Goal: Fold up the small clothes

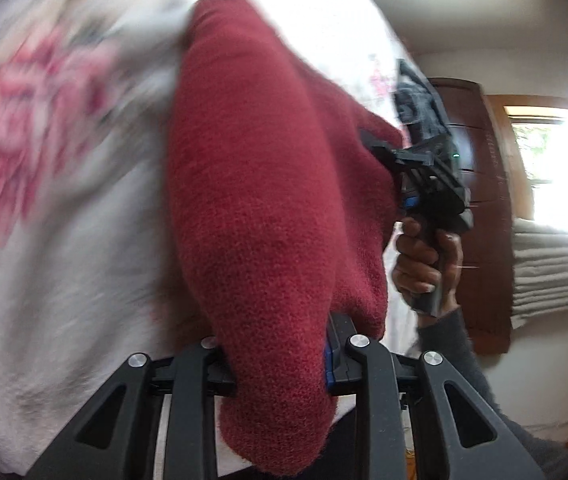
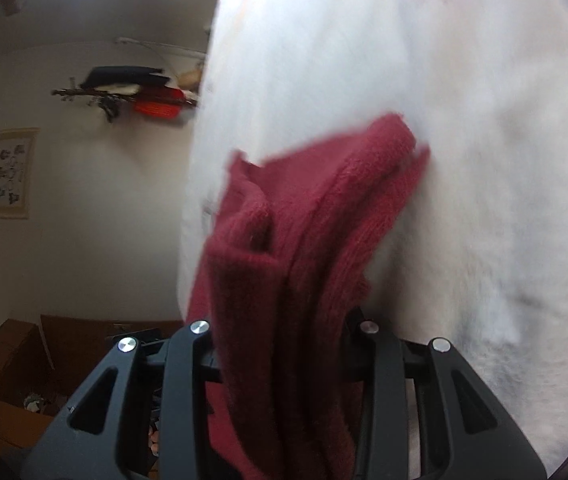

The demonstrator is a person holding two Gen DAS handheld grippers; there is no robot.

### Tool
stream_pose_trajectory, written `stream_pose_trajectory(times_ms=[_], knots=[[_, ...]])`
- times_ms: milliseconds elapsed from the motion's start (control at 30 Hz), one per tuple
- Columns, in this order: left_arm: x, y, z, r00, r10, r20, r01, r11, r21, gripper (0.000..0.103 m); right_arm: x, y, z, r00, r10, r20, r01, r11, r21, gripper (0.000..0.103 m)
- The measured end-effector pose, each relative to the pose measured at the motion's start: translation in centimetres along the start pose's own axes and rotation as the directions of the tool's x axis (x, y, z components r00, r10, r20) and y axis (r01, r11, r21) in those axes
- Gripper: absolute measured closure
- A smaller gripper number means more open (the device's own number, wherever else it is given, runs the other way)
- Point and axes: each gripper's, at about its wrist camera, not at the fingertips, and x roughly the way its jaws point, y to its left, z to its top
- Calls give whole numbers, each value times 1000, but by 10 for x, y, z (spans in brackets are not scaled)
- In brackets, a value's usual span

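1. The left gripper (image 1: 279, 364) has its jaws closed on the dark red knitted garment (image 1: 259, 184), which bulges up between them.
2. The right gripper (image 2: 284, 344) pinches several bunched layers of the same knit.
3. Beyond both jaws lies a white floral-printed cloth surface (image 1: 63, 168).
4. Risk: thick, uneven layers could slip from the right jaws, spoiling the fold.

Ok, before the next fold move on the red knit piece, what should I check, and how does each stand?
1. Left gripper shut on the red knit garment: ok.
2. Right gripper shut on the same garment: ok.
3. Garment spread flat between grippers: not ok, bunched in both views.
4. White floral cloth under it smooth: cannot tell, blurred.
5. Right hand gripping its handle: ok.
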Motion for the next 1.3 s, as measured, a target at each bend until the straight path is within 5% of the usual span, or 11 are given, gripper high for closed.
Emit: stream_pose_trajectory(times_ms=[100, 200, 300, 367, 467, 600, 833, 900, 1000, 1200, 1300], knots=[[9, 15, -2, 999, 33, 4, -33, 998, -44, 61, -6, -17, -1, 998, -62, 16, 62, 997, 40, 48], [-4, 10, 0, 993, 111, 36, -109, 993, -44, 50, -39, -17, -5, 990, -86, 110, 78, 994, 74, 43], [-40, -14, -7, 951, 255, 174, -265, 963, 42, 42, -78, 5, -30, 971, -108, 212, 106, 994, 17, 43], [-65, -39, -18, 939, 229, 257, -270, 953, 138, 41, -83, 17, -41, 964, -140, 227, 148, 989, -18, 44], [-62, -67, -34, 974, 103, 200, -157, 948, 276, 41, -73, 30, -55, 952, -213, 222, 237, 968, -88, 53], [-15, -62, -36, 986, 149, 76, -165, 944, 286, 43, -38, 36, -55, 917, -350, 189, 375, 920, -117, 91], [21, -45, -32, 983, 176, -44, -164, 968, 188, 44, -21, 10, -46, 874, -436, 214, 460, 885, -74, 80], [4, -63, -28, 990, 135, -30, -125, 967, 223, 45, -32, 14, -47, 879, -414, 236, 440, 895, -68, 76], [-30, -84, -5, 994, 92, 67, -107, 956, 273, 44, -60, 35, -56, 844, -418, 336, 468, 881, -78, 76], [-26, -83, 78, 986, 100, 137, -135, 952, 276, 44, -28, 57, -41, 886, -369, 281, 426, 887, -178, 85], [2, -63, 98, 975, 196, 101, -216, 943, 254, 46, -8, 32, -25, 848, -472, 243, 516, 839, -170, 103]])
